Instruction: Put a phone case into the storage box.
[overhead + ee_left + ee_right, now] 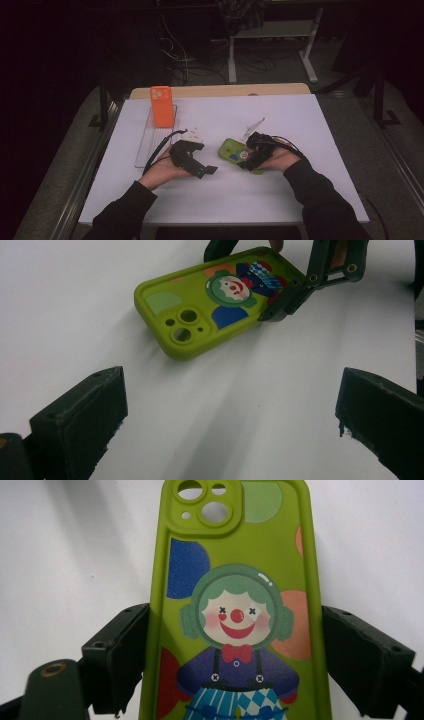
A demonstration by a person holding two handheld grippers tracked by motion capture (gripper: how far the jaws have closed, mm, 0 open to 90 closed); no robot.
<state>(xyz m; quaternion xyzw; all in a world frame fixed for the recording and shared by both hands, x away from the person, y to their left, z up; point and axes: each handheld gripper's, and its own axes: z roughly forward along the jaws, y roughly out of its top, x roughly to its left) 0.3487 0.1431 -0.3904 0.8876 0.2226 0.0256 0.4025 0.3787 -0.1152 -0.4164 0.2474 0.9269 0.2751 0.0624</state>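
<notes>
White table (300,200), green case (235,605) between right jaws

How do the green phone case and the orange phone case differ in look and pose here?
The green phone case lies flat on the white table, while the orange phone case stands up on a clear tray. The green one carries a clown print; the orange one looks plain. The right gripper straddles the green one; nothing touches the orange one. Both have camera cutouts.

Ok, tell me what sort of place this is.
Probably a lab or workshop set up for recording: a white table in a dark room, loose cables on the floor behind it, and desk legs nearby.
</notes>
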